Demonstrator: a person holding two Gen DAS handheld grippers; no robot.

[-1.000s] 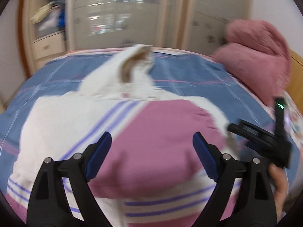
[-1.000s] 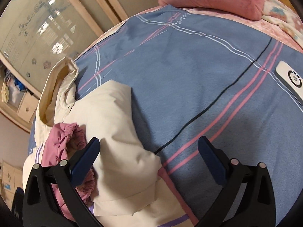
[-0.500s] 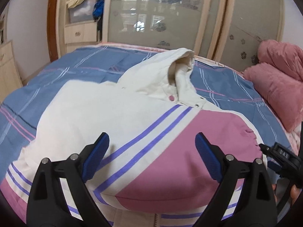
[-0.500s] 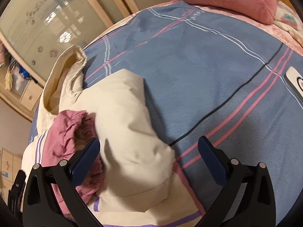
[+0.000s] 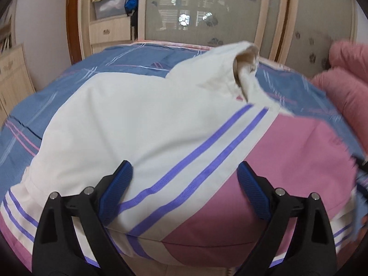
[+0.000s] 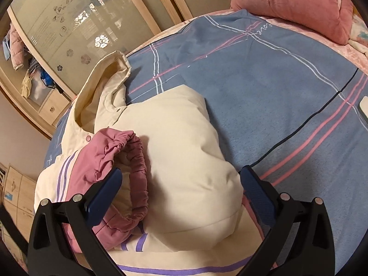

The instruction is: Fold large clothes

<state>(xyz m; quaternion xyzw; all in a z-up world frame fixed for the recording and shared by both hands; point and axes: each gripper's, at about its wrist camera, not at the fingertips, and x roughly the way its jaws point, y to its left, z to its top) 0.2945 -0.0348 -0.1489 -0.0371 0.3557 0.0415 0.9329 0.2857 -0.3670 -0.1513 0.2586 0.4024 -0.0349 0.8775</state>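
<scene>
A cream hooded jacket (image 5: 142, 119) with a pink panel and purple stripes lies spread on the bed, its hood (image 5: 243, 62) pointing toward the wardrobe. My left gripper (image 5: 184, 168) hovers low over the jacket's lower body. Its jaws are opening, with cloth beneath them and nothing pinched. In the right wrist view, a cream sleeve (image 6: 184, 138) lies folded across the jacket, ending in a gathered pink cuff (image 6: 128, 147). My right gripper (image 6: 181, 171) stands open just above that sleeve, its left finger next to the cuff. The hood (image 6: 101, 87) lies beyond.
The blue plaid bed cover (image 6: 264, 80) stretches to the right of the jacket. Pink pillows (image 6: 292, 2) sit at the head of the bed. A white remote (image 6: 363, 108) lies at the right edge. Glass wardrobe doors (image 5: 202, 11) and a wooden cabinet (image 5: 9, 73) stand beyond.
The left gripper has dropped closer to the jacket and swung left, and its jaws have spread a little. The right gripper has edged nearer the folded sleeve and cuff.
</scene>
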